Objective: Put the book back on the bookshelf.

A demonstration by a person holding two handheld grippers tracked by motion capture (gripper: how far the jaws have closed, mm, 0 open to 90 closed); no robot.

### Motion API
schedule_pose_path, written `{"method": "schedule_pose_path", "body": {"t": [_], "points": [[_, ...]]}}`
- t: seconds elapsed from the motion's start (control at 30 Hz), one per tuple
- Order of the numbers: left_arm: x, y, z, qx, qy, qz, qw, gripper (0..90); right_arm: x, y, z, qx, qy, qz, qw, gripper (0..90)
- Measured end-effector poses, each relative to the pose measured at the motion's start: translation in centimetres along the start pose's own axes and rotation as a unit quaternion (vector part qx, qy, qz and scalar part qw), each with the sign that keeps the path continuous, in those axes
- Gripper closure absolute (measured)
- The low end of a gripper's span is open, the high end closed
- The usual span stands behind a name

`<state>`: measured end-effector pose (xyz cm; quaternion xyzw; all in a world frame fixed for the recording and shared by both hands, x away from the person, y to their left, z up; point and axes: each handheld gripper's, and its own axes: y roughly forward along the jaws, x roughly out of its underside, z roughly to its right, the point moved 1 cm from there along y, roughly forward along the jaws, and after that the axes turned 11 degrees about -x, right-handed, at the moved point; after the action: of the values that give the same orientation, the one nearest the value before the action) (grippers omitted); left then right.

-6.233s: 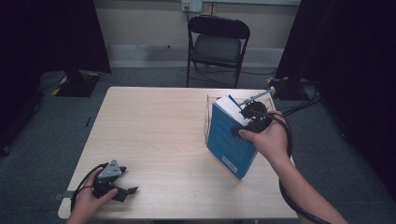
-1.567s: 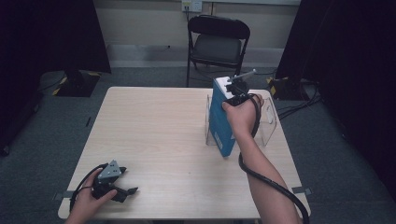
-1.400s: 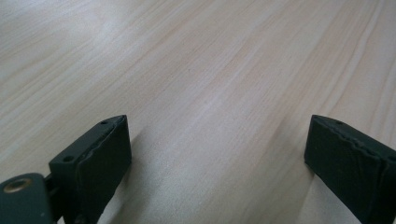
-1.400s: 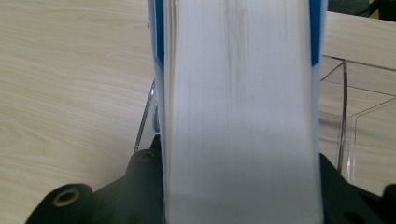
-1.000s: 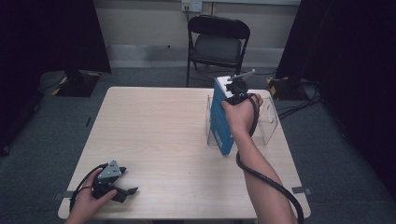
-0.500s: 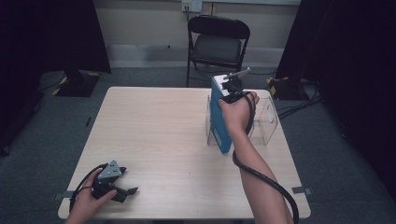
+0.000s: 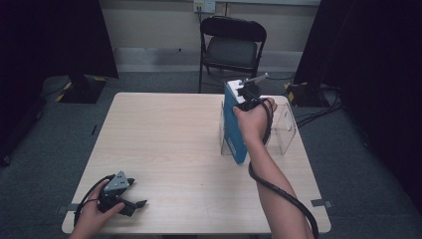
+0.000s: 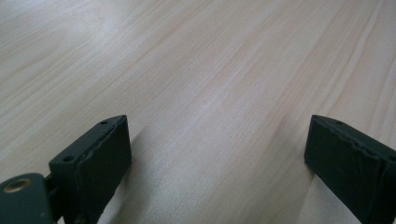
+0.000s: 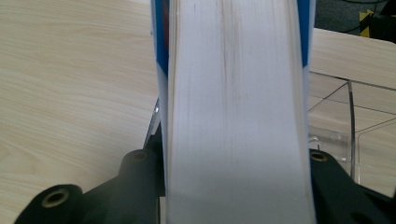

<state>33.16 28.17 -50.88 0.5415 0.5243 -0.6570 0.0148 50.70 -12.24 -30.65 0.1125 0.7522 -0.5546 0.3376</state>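
Note:
A thick book with a blue cover (image 7: 233,124) stands upright at the left end of a clear plastic holder (image 7: 283,127) on the right rear of the table. My right gripper (image 7: 245,95) is shut on the book's top edge, a hand wrapped around it. In the right gripper view the white page block (image 9: 233,93) runs up between the jaws of my right gripper (image 9: 236,161), and the holder's clear walls (image 9: 350,121) show on both sides. Whether the book rests on the holder's base is hidden. My left gripper (image 7: 133,204) lies open on the table's front left, and my left gripper (image 8: 217,140) has only bare wood between its jaws.
The light wooden table (image 7: 164,134) has open room across its middle and left. A black folding chair (image 7: 231,47) stands behind the far edge. Cables lie on the floor at the right rear. A cable trails from the right gripper along the forearm.
My right gripper has carried the book from the table's right side back to the holder, turned it upright and edged it left. The left gripper has stayed still.

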Motion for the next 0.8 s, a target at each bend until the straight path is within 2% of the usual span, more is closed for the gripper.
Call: {"method": "schedule_pose_path", "body": {"t": [0.03,0.2,0.27,0.33,0.4,0.47,0.6,0.8], "points": [[0.0,0.0,0.1,0.002,-0.008,0.000,1.0000,7.1,0.0,-0.1,0.0,0.001,-0.002,0.003,1.0000,54.5],[0.0,0.0,0.1,0.002,-0.007,0.000,1.0000,7.0,0.3,-0.6,0.1,-0.003,-0.007,0.011,0.9999,43.3],[0.0,0.0,0.1,0.002,-0.007,0.000,1.0000,7.1,0.6,-0.7,0.2,-0.013,-0.012,0.011,0.9998,39.4],[0.0,0.0,0.1,0.002,-0.007,0.000,1.0000,7.1,0.9,-0.9,0.1,-0.021,-0.024,0.024,0.9992,35.7],[0.0,0.0,0.0,0.001,-0.003,0.000,1.0000,7.1,1.2,-1.0,0.0,-0.031,-0.024,0.031,0.9988,32.9],[0.0,0.1,0.1,0.001,-0.008,0.002,1.0000,7.1,1.4,-1.2,0.2,-0.047,-0.022,0.033,0.9981,31.8],[0.0,0.0,0.1,0.000,-0.008,0.002,1.0000,7.1,1.9,-1.9,0.4,-0.061,-0.018,0.035,0.9973,28.6],[0.1,0.0,0.1,0.000,-0.008,0.002,1.0000,7.1,2.9,-2.7,0.6,-0.078,-0.033,0.042,0.9955,25.7]]}}
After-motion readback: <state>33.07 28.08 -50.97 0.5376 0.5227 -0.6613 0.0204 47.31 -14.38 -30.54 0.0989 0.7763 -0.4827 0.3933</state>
